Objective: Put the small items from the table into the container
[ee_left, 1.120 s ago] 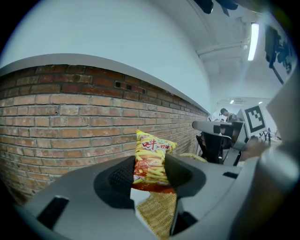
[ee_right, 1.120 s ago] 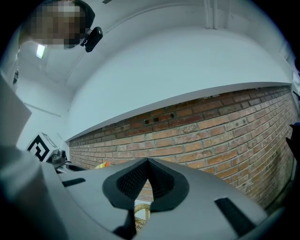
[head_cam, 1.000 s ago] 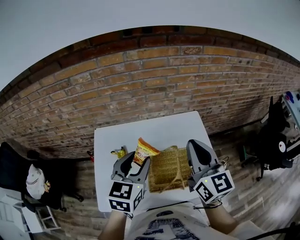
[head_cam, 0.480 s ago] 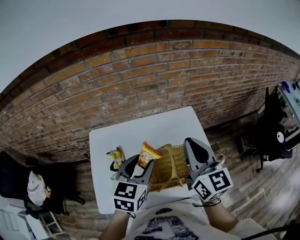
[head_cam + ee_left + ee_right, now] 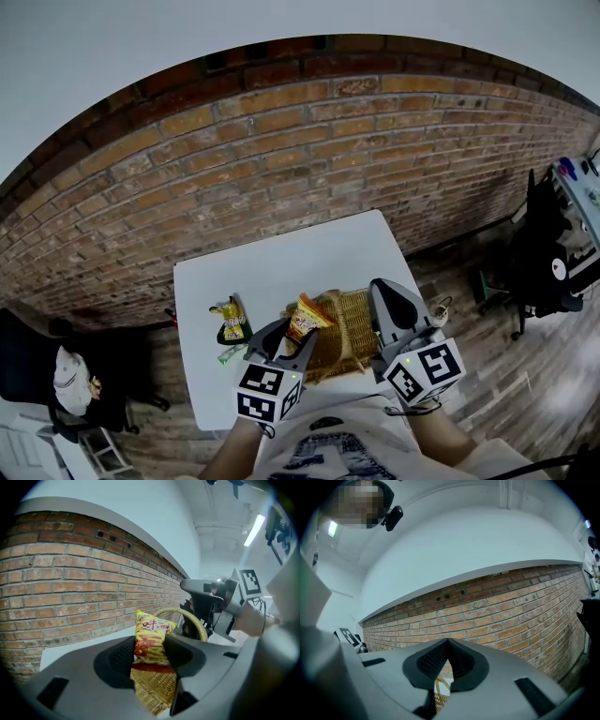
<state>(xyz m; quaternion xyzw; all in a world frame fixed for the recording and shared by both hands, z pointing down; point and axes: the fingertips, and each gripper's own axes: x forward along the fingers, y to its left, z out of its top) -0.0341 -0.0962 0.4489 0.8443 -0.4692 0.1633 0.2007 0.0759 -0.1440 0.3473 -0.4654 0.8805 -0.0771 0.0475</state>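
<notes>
orange snack packet (image 5: 151,637) is clamped in the left gripper (image 5: 149,654) jaws, now carried right from the desk (image 5: 272,272) to over the wicker basket (image 5: 354,328) left rim. right gripper (image 5: 447,656) jaws together, empty. release is next; a yellow packet (image 5: 232,321) remains left.

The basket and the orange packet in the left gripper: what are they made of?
The basket: apparently woven wicker or rattan, tan and matte; a criss-cross weave shows. The snack packet: probably glossy printed plastic film, creased where the left gripper pinches it.
</notes>
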